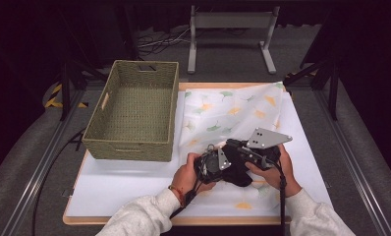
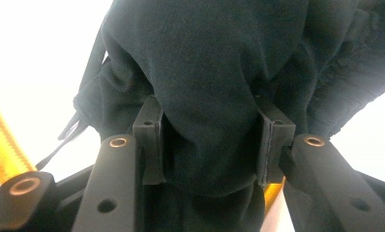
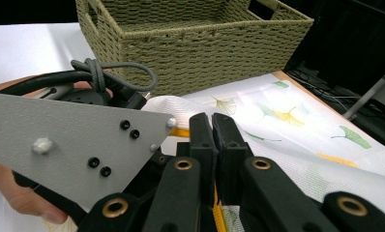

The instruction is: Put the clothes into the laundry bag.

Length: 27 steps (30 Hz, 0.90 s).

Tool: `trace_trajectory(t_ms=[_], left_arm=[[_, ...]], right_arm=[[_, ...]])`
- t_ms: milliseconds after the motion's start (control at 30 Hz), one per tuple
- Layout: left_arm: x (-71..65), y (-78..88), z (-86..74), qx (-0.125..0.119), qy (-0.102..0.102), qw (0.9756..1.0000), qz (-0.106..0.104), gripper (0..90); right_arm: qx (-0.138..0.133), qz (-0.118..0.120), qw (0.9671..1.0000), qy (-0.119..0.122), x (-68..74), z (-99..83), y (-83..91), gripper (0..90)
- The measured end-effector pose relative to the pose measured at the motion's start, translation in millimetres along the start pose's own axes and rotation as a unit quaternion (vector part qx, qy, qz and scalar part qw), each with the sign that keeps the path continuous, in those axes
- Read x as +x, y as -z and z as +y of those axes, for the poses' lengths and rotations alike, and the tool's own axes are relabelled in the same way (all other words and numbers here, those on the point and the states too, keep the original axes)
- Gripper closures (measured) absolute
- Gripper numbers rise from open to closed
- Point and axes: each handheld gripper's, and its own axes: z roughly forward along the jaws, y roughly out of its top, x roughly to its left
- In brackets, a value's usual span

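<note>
A dark cloth (image 2: 214,58) is bunched up between the pads of my left gripper (image 2: 212,130), which is shut on it; both pads (image 2: 152,140) press into the fabric. In the high view the dark cloth (image 1: 240,178) hangs low between the two hands, with the left gripper (image 1: 231,168) against it. My right gripper (image 1: 231,145) sits just beyond, under its grey plate (image 1: 268,138). Its jaws (image 3: 212,123) are shut pad to pad with nothing seen between them, aimed toward the basket.
A woven green basket (image 1: 129,147) stands empty at the table's left, seen close ahead as the basket (image 3: 190,53) in the right gripper view. A white leaf-print cloth (image 1: 233,110) covers the table's right half. The white tabletop (image 1: 120,184) lies bare in front of the basket.
</note>
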Motion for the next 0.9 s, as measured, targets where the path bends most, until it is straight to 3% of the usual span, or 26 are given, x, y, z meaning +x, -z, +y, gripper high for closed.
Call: trace_trajectory(t_ms=[533, 900], left_arm=[[6.5, -8.0, 4.1, -0.010, -0.008, 0.9999, 0.008, 56.8], [9.8, -12.6, 6.2, -0.015, 0.007, 0.9997, 0.017, 56.7]], right_arm=[[0.007, -0.005, 0.9999, -0.006, -1.8, -1.7, -1.0, 88.4], [0.014, -0.008, 0.9999, -0.007, -1.9, -2.0, -2.4, 88.4]])
